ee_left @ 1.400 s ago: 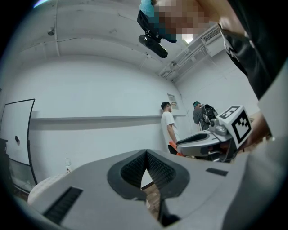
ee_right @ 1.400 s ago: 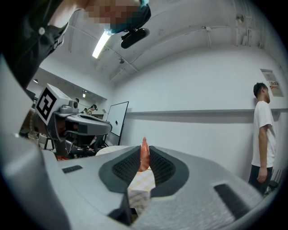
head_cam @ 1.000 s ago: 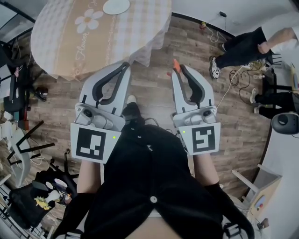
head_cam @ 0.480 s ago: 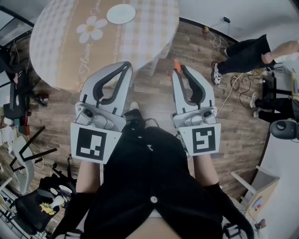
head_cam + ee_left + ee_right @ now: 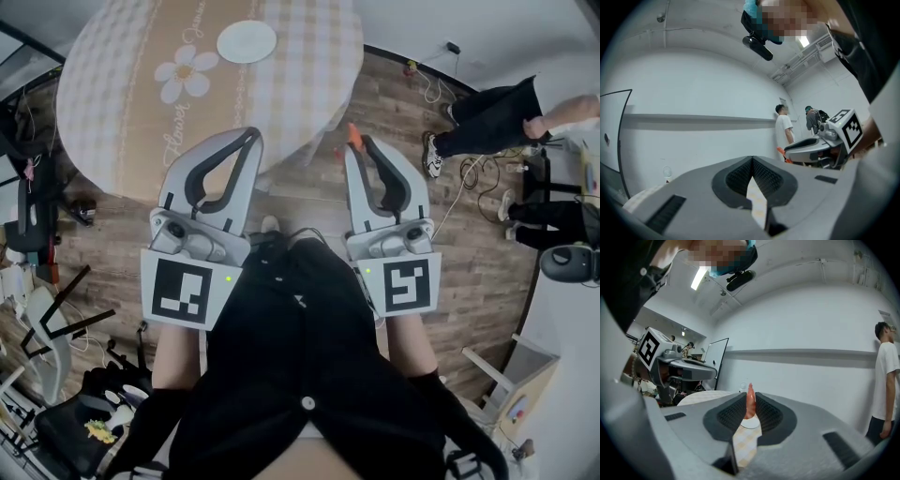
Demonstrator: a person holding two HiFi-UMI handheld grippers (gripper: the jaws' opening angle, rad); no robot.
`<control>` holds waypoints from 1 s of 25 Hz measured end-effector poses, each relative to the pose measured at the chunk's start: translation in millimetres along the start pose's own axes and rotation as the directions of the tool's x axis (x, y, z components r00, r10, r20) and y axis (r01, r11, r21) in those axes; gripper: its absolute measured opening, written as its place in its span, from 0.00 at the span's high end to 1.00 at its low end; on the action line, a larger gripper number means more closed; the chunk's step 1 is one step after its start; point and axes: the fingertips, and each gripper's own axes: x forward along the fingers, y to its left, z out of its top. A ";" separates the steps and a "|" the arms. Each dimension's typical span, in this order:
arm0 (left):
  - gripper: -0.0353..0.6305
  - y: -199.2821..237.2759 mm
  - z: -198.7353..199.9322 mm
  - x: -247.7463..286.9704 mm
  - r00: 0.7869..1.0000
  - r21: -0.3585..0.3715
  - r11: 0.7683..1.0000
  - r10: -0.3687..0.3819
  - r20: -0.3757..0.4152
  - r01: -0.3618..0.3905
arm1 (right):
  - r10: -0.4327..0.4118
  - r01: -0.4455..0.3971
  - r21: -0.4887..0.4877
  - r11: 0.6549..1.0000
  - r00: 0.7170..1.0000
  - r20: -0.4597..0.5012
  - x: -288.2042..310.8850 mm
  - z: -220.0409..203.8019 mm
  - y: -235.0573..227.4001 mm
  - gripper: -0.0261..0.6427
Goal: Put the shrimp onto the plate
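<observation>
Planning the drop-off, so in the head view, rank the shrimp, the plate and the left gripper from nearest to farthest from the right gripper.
1. shrimp, held in the fingers of the right gripper.
2. left gripper, alongside to its left.
3. plate, ahead on the table.

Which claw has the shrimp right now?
The right claw: the small orange shrimp is pinched at its tips. The left claw is shut on nothing.

Even, cool, diffuse indoor light is seen in all 3 views, and colours are muted. A ceiling light strip [image 5: 699, 277] is blown out to glare. Both gripper views are bent by fisheye distortion and vignetted black at the corners. Only faint shadows are cast on the wooden floor [image 5: 309, 192].
</observation>
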 end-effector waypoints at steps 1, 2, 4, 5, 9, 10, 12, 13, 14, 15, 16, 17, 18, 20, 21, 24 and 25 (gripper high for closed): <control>0.94 2.0 -0.6 0.4 1.000 0.001 1.000 0.001 0.000 -0.001 | 0.001 -0.001 -0.002 1.000 1.000 -0.002 2.0 -0.3 0.3 0.89; 0.94 3.8 -1.2 0.6 1.000 0.000 1.000 0.003 0.000 -0.003 | 0.002 -0.002 -0.003 1.000 1.000 -0.005 3.8 -1.0 0.7 0.89; 0.94 6.2 -2.1 0.2 1.000 -0.003 1.000 0.008 -0.002 -0.008 | 0.005 -0.005 -0.001 1.000 1.000 -0.009 6.7 -2.8 1.4 0.89; 0.94 7.3 -3.0 -0.4 1.000 -0.004 1.000 0.011 -0.004 -0.011 | 0.008 -0.008 0.000 1.000 1.000 -0.010 8.4 -3.7 1.8 0.89; 0.94 15.2 -7.2 -2.5 0.999 -0.011 0.999 0.034 -0.016 -0.034 | 0.028 -0.028 0.002 1.000 0.999 -0.014 18.1 -5.4 4.1 0.89; 0.94 17.6 -7.8 -2.0 0.999 -0.012 0.999 0.041 -0.018 -0.041 | 0.035 -0.035 0.002 0.999 0.999 -0.014 21.1 -5.4 4.1 0.89; 0.94 22.1 -9.0 0.4 0.998 -0.009 0.998 0.054 -0.022 -0.054 | 0.050 -0.050 0.001 0.999 0.999 -0.011 27.7 -6.0 2.9 0.89; 0.94 24.1 -9.7 1.8 0.998 -0.008 0.998 0.061 -0.025 -0.062 | 0.057 -0.057 0.002 0.998 0.998 -0.011 31.3 -6.9 1.9 0.89; 0.94 26.3 -10.6 3.3 0.997 -0.009 0.998 0.069 -0.028 -0.070 | 0.064 -0.063 0.003 0.998 0.998 -0.011 35.0 -8.0 0.6 0.89; 0.94 28.5 -11.5 4.9 0.996 -0.009 0.997 0.078 -0.031 -0.078 | 0.070 -0.070 0.005 0.998 0.997 -0.009 39.0 -8.9 -0.8 0.89; 0.94 30.7 -12.4 6.8 0.996 -0.010 0.996 0.086 -0.034 -0.087 | 0.078 -0.077 0.008 0.997 0.997 -0.007 42.9 -9.4 -2.5 0.89; 0.94 32.8 -13.0 9.4 0.995 -0.011 0.995 0.095 -0.038 -0.095 | 0.085 -0.085 0.009 0.996 0.996 -0.005 46.8 -9.8 -4.5 0.89; 0.94 35.0 -13.6 12.5 0.994 -0.013 0.995 0.103 -0.041 -0.104 | 0.094 -0.094 0.009 0.996 0.996 -0.003 50.8 -10.2 -7.0 0.89; 0.94 39.7 -14.4 20.4 0.992 -0.016 0.992 0.121 -0.047 -0.122 | 0.113 -0.113 0.007 0.994 0.994 0.000 60.4 -12.0 -13.5 0.89; 0.94 42.1 -15.0 24.9 0.990 -0.016 0.991 0.130 -0.050 -0.131 | 0.124 -0.124 0.007 0.992 0.992 0.002 66.2 -13.1 -17.1 0.89; 0.94 49.9 -17.2 38.3 0.986 -0.009 0.988 0.155 -0.059 -0.155 | 0.157 -0.157 0.011 0.988 0.988 0.006 84.2 -17.5 -26.7 0.89; 0.94 53.0 -18.0 43.1 0.985 -0.009 0.987 0.161 -0.061 -0.162 | 0.167 -0.167 0.011 0.986 0.986 0.005 90.1 -18.8 -29.7 0.89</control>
